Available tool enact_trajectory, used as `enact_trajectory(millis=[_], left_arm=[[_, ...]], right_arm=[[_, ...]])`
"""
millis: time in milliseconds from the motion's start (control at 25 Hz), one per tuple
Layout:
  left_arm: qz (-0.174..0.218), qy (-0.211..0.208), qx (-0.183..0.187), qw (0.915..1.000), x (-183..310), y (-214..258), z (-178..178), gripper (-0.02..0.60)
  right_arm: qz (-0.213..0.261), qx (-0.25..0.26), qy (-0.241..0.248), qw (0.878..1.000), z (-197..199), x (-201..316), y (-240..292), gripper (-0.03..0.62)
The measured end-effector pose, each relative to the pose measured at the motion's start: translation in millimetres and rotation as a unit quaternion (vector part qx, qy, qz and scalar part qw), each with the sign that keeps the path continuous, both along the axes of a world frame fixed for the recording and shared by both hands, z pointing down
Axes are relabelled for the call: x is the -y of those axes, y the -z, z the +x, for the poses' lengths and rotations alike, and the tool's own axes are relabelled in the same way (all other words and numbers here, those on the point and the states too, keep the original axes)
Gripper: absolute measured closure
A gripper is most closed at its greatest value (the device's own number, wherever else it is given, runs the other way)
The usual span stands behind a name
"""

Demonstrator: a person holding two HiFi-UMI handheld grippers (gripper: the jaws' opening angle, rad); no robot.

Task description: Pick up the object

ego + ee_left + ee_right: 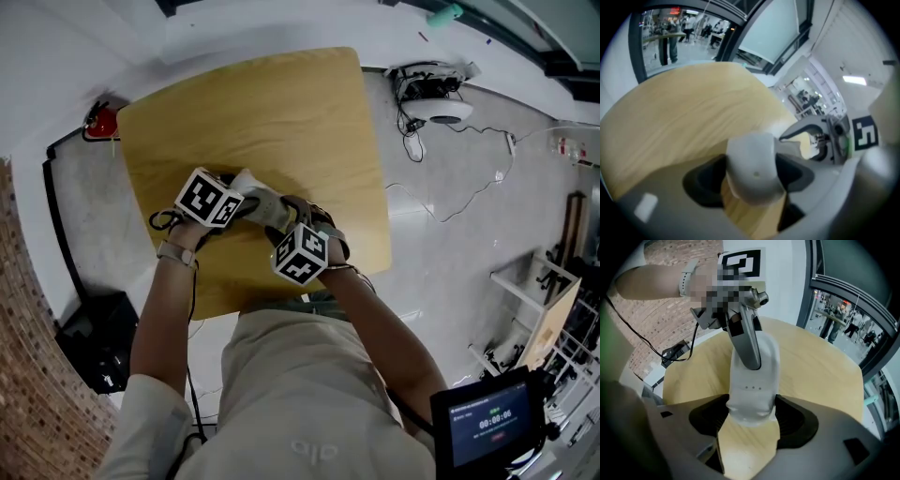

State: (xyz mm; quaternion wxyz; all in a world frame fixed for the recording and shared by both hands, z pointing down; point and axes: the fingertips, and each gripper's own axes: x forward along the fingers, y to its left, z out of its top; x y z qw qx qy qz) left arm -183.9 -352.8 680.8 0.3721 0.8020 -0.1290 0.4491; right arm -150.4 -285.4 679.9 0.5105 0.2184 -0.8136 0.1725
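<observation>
A pale grey-white, soft-looking long object point(265, 208) point(752, 164) point(754, 380) stretches between my two grippers over the near part of the wooden table point(281, 112). One end sits in my left gripper point(244, 202) point(754, 180), filling the gap between the dark pads with no visible squeeze. The other end fills the gap of my right gripper point(283, 225) point(752, 423) the same way. In the right gripper view, a grey finger of the left gripper point(747, 341) lies along the object's top. The right gripper point(825, 138) shows beyond the object in the left gripper view.
A red item point(101, 122) sits at the table's far left corner. A black box point(94, 342) stands on the floor at left. Cables and a white device point(436, 103) lie beyond the table's right edge; shelving point(553, 309) and a screen point(487, 422) are at right.
</observation>
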Motion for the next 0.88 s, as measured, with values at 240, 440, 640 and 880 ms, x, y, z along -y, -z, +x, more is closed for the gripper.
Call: enact_trajectory(millis=[240,440,640,880], left_arm=[[-0.008,0.021,0.007,0.9997,-3.2,1.2,-2.6,0.259],[0.01,0.047,0.007,0.9988,-9.4,24.7,0.6,0.259],[0.07,0.086,-0.004,0.9939,-4.0,82.9,6.4,0.262],[0.197,0.119,0.004,0.9732,6.2,194.1,23.7,0.265]], right_arm=[[0.012,-0.013,0.021,1.0,0.8,-1.5,1.4,0.304],[0.017,0.002,0.028,0.999,4.8,-9.7,18.3,0.306],[0.09,0.019,0.05,0.994,14.3,-1.0,68.3,0.306],[0.201,0.048,0.058,0.977,32.1,13.8,157.1,0.306]])
